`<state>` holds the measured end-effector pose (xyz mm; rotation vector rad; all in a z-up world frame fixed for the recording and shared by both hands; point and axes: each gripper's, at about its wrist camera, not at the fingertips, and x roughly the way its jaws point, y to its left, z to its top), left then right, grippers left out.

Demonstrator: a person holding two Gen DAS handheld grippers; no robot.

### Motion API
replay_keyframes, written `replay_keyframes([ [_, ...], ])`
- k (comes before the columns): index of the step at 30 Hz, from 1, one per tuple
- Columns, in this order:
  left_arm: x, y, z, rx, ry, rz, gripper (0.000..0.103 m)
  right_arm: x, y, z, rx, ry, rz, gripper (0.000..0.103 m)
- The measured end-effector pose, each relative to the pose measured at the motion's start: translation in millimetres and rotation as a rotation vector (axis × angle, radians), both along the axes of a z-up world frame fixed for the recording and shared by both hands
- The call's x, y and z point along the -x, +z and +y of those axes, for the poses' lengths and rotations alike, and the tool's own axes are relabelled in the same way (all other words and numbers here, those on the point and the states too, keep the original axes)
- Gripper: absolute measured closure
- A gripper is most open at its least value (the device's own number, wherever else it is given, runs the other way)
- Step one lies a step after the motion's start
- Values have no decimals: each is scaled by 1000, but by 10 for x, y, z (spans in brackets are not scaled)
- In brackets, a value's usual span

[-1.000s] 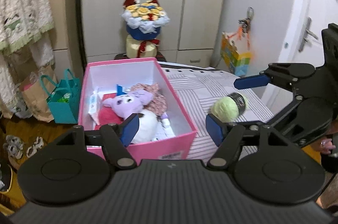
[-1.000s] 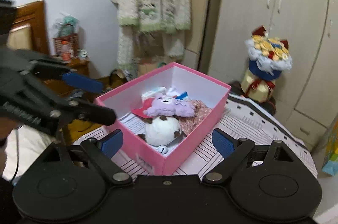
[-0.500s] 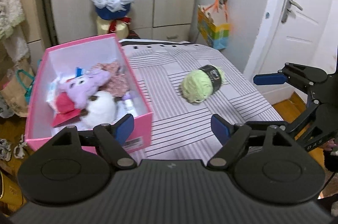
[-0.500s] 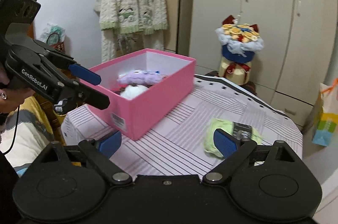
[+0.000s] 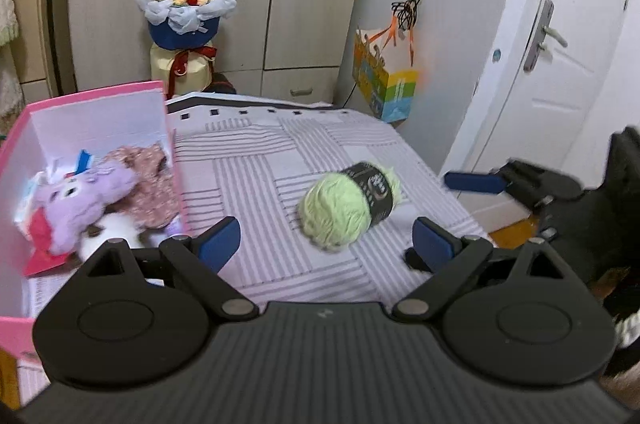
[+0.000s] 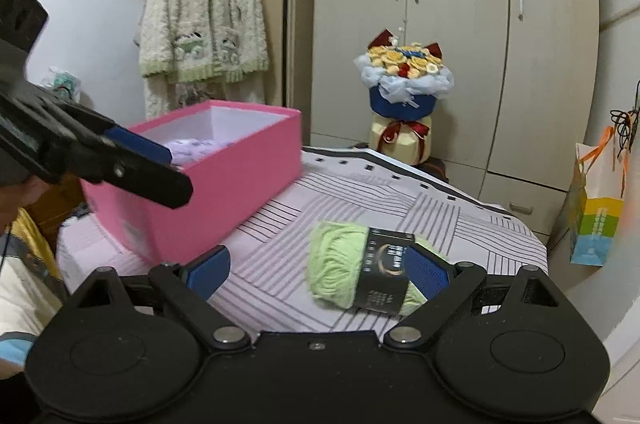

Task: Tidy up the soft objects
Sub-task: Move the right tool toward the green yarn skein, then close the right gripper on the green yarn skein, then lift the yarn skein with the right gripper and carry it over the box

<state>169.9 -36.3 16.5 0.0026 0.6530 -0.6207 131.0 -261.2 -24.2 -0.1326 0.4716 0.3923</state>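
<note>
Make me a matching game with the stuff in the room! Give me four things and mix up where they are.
Things:
1. purple plush toy
2. green yarn ball
3. flower bouquet
4. fluffy cardigan

Places:
A. lying on the striped cloth
B. hanging on a hanger by the wall
C. inside the pink box
D. standing in front of the wardrobe doors

Pairs: 1-C, 2-A, 3-D, 4-B
</note>
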Motion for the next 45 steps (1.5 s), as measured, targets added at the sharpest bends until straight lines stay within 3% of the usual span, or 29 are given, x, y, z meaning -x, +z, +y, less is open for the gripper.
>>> replay_keyframes([
  [4,-126,-85,-186,31,1,-16,10,-253,-181,-36,21,-59,22,3],
  [8,-354,-244,-321,63,59,25,13,-436,-337,-129,19,-102,43,1],
  [15,-685,-555,-550,113,77,78,13,-730,-536,-277,-83,-158,185,0],
  [17,-765,-651,-588,137,84,102,19,-779,-581,-253,-97,-154,206,0],
  [19,-830,-749,-609,162,101,127,33,-803,-616,-217,-78,-146,183,0],
  [21,-876,-836,-652,127,132,121,40,-815,-646,-198,-32,-145,137,0],
  [24,-898,-912,-634,123,150,108,42,-823,-673,-181,35,-119,80,0],
  [28,-902,-939,-609,141,142,112,48,-823,-643,-182,13,-63,58,0],
  [33,-893,-968,-653,123,136,110,57,-913,-715,-185,-13,-64,77,0],
  [37,-876,-957,-692,93,129,110,58,-1005,-780,-247,-64,-61,141,0],
  [41,-867,-973,-673,127,122,126,60,-960,-788,-260,-127,-82,170,12],
  [45,-781,-954,-674,153,77,137,61,-803,-780,-135,-83,-122,151,15],
])
